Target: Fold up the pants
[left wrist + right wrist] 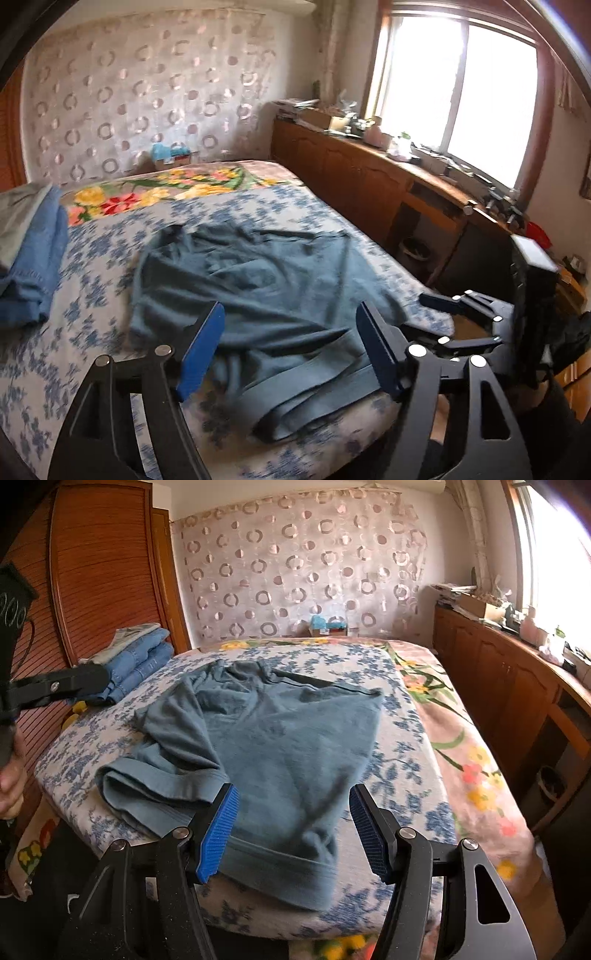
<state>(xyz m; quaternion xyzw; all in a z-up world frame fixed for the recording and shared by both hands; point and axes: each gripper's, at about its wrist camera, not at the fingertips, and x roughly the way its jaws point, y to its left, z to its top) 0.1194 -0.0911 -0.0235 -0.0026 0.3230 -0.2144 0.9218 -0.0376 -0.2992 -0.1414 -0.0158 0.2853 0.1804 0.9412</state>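
Teal-grey pants [266, 273] lie crumpled on the bed, their ribbed bands toward the near edge. My left gripper [291, 332] hovers just above that near end, open, with nothing pressed between its blue pads. In the right wrist view the same pants [280, 738] are spread over the bed, one part bunched at the left. My right gripper [295, 812] stands open over the near band, its pads apart from the cloth on both sides. The right gripper [436, 319] also shows at the bed's right edge in the left wrist view.
The bed [110, 236] has a blue-flowered cover. Folded jeans [136, 661] are stacked at its far left. A wooden cabinet [498, 672] with clutter runs under the window on the right. A person's hand [11, 786] shows at the left edge.
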